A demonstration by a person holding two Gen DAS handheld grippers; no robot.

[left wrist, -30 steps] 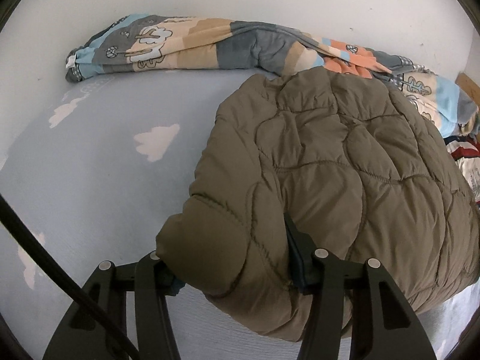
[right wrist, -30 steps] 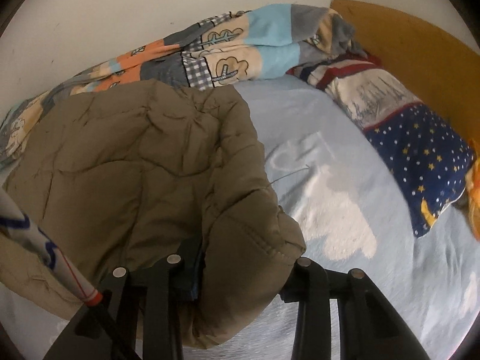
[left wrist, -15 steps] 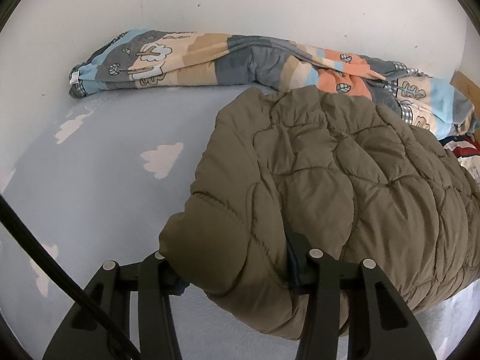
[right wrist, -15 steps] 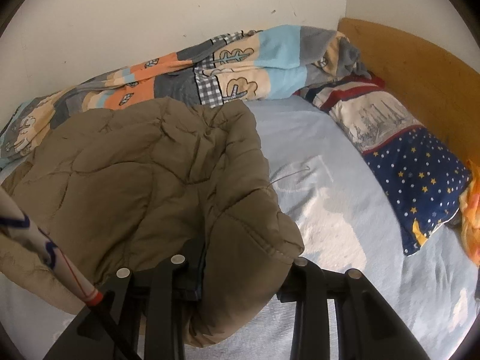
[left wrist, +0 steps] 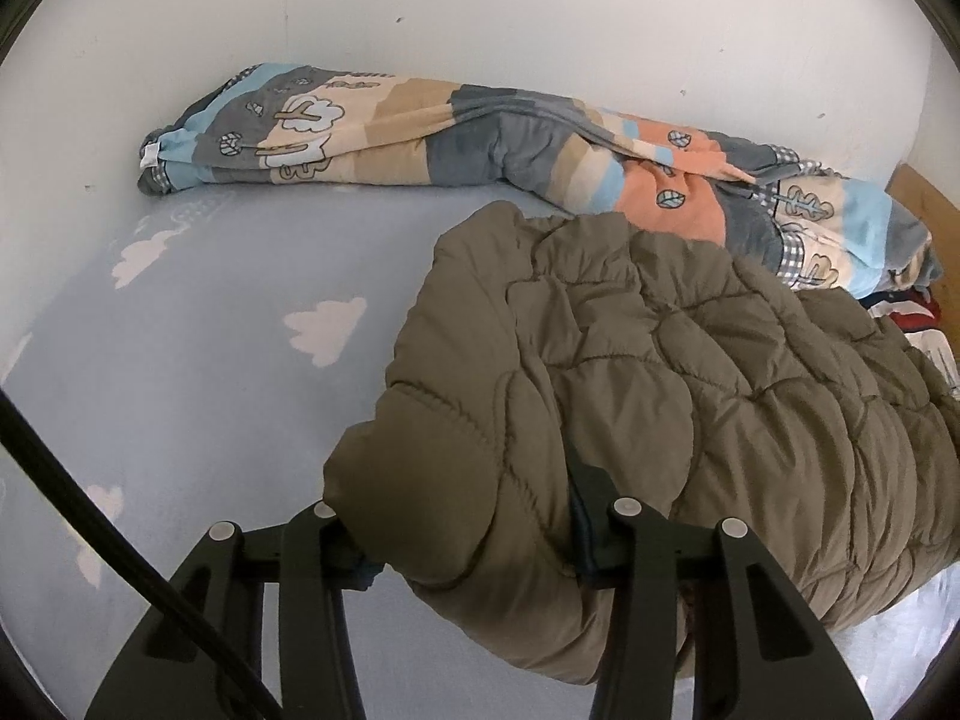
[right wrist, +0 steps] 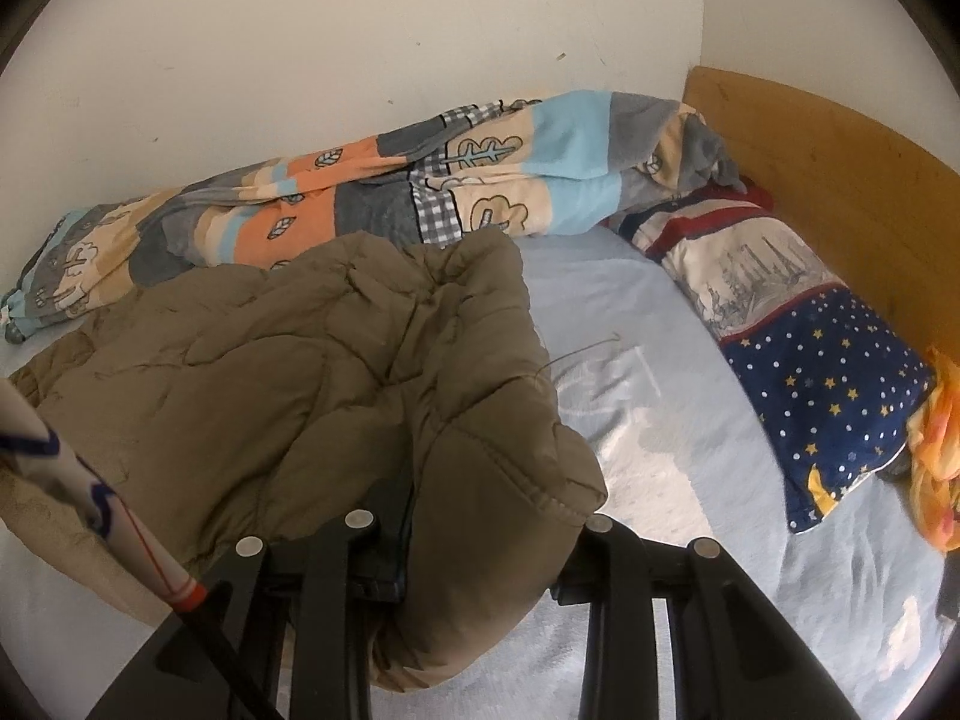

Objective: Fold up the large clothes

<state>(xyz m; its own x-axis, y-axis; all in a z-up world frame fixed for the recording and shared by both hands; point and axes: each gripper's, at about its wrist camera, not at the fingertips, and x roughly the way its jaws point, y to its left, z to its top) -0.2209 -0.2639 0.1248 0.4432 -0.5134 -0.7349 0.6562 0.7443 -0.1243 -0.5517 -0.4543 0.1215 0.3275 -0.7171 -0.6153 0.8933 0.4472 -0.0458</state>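
An olive quilted puffer jacket [left wrist: 690, 390] lies bunched on the pale blue cloud-print bed sheet [left wrist: 180, 360]. My left gripper [left wrist: 474, 540] has the jacket's near left corner between its fingers; the jaws are closing and the padding bulges over both pads. In the right wrist view the same jacket [right wrist: 270, 372] spreads to the left, and my right gripper [right wrist: 486, 540] is shut on its near right corner, which hangs folded over the fingers. Both held corners are raised off the sheet.
A rolled patchwork quilt [left wrist: 480, 132] lies along the white wall behind the jacket. A starry blue pillow [right wrist: 810, 372] rests against the wooden headboard [right wrist: 840, 180], with an orange cloth [right wrist: 936, 450] at the far right. Bare sheet lies left of the jacket.
Both grippers have risen with the jacket corners in them. More of the wall and quilt shows above the jacket, and the left jaws have narrowed on the padding.
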